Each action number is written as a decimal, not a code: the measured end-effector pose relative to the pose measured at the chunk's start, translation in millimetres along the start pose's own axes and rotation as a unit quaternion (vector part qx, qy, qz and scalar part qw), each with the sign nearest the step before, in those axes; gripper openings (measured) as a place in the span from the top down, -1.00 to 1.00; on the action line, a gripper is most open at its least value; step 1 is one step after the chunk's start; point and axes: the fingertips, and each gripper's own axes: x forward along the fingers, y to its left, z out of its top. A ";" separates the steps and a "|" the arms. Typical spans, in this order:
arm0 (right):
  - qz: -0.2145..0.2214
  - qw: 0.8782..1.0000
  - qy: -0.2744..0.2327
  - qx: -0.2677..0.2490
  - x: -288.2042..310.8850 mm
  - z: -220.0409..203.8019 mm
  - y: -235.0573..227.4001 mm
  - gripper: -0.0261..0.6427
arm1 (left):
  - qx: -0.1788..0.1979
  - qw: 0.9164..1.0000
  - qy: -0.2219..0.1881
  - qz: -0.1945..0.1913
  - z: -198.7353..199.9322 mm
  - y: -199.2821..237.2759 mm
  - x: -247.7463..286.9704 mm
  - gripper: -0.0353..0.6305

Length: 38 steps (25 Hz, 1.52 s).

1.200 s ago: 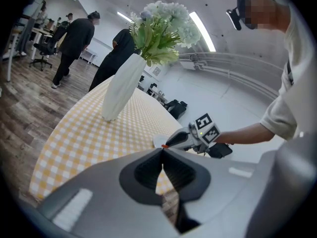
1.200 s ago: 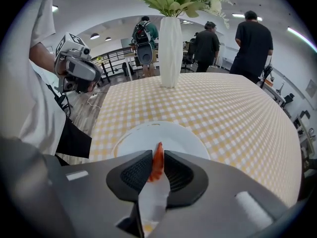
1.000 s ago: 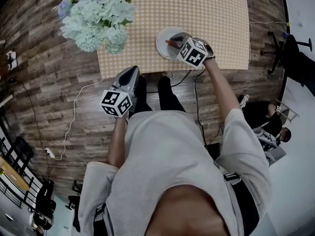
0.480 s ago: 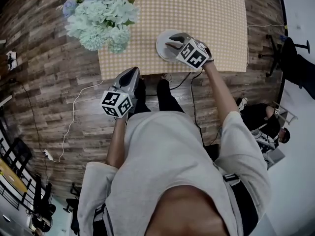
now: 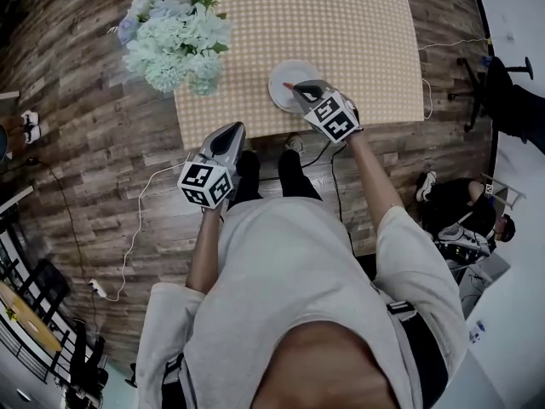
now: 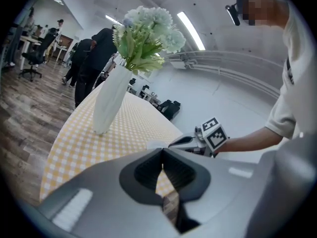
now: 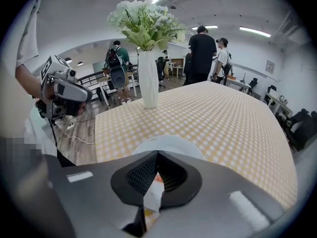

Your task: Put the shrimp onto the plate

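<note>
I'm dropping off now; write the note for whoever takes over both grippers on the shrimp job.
Left gripper: jaws shut, empty, well clear of the plate.
Right gripper: jaws just closed, nothing pinched, tips over the plate.
Shrimp: appears to lie on the plate beneath those tips.
Done: placement, it seems. Left: confirm it, then draw the right gripper back.

Tablecloth [image 5: 341, 24] yellow-white check; plate [image 5: 283, 77] white; vase [image 7: 148, 78] white; flowers [image 5: 174, 37] pale blue-white; floor [image 5: 85, 143] brown wood planks.

Checked tabletop [image 5: 358, 24], bearing a white plate [image 5: 285, 79] near the front edge, flower vase [image 7: 148, 78] toward the left.
</note>
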 end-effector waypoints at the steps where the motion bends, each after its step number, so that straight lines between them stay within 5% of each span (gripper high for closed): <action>1: -0.005 1.000 -0.004 0.012 -4.6 -1.2 1.7 0.92 | 0.008 1.000 0.002 -0.006 1.6 -2.8 0.4 0.87; 7: -0.062 0.990 -0.080 0.102 -52.6 21.4 -0.7 0.92 | 0.055 0.997 0.001 -0.054 24.2 -23.4 2.6 0.87; 13: -0.132 0.953 -0.183 0.200 -98.4 50.2 -4.5 0.92 | 0.101 0.989 -0.008 -0.106 53.9 -33.8 4.4 0.87; 27: -0.238 0.902 -0.268 0.241 -174.6 39.9 43.2 0.93 | 0.135 0.982 -0.027 -0.127 62.4 -52.0 -7.4 0.87; 38: -0.213 0.910 -0.280 0.217 -226.5 -15.2 97.3 0.93 | 0.135 0.986 -0.032 -0.096 2.1 -119.6 -40.8 0.87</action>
